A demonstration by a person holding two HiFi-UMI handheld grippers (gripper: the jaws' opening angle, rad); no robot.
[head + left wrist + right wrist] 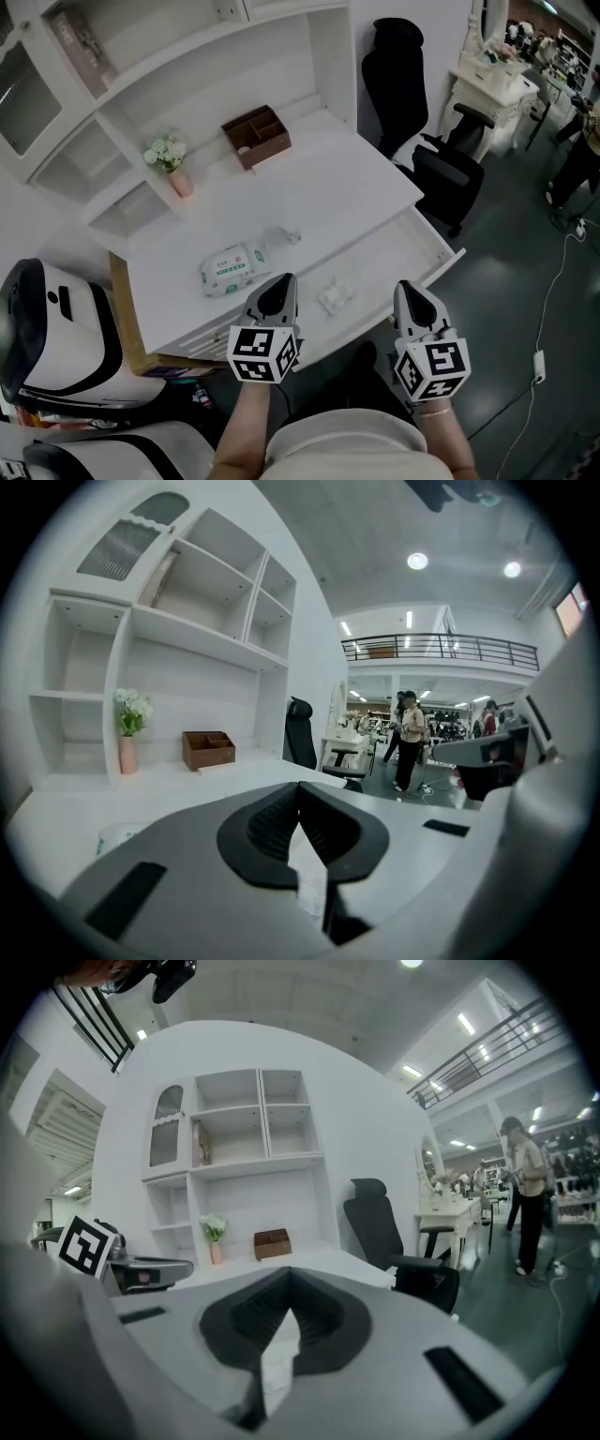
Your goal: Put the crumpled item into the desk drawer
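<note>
Under the left gripper's (298, 787) jaw tips, a white scrap (308, 887) is too blurred to name. The right gripper (289, 1309) frames a similar white patch (276, 1371). Left of the left jaws, the gripper body hides most of the wipes pack (111, 839).

Bright overhead light; soft shadows; fisheye edges dark, warped.

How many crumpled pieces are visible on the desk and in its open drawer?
2. One white crumpled piece lies in the open drawer; a fainter one lies on the desktop, just right of the wipes pack. Part of the drawer is hidden.
</note>
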